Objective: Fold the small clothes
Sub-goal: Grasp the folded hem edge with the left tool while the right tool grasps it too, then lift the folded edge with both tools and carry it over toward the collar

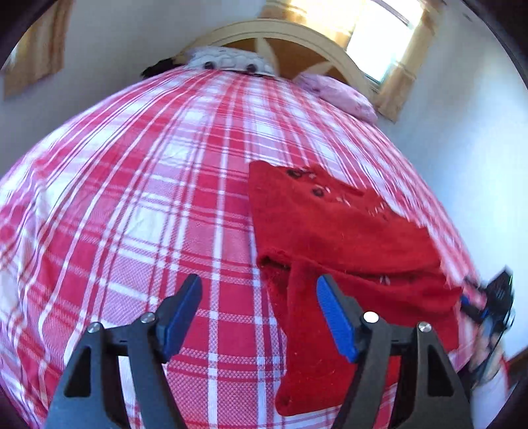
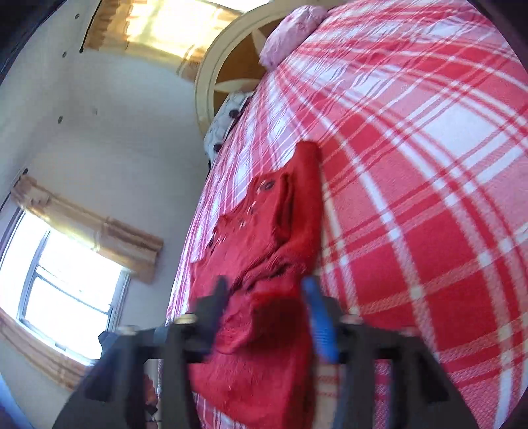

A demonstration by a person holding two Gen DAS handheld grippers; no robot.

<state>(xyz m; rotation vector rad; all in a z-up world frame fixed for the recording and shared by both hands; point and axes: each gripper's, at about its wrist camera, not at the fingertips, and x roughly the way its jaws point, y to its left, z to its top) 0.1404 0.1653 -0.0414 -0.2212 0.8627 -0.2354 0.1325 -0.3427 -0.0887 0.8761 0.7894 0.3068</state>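
The red garment (image 1: 343,231) lies toward the right side of the bed, on the plaid bedspread (image 1: 132,198), close to that edge — wide bare plaid stretches left and far toward the headboard (image 1: 280,29) and pink pillow (image 1: 340,95). The left gripper (image 1: 259,316) hangs over the near plaid with jaws spread wide, holding nothing. The right gripper (image 2: 267,300) sits at the garment's near right edge — jaws parted, red cloth bunched between them; whether they pinch it I cannot tell.
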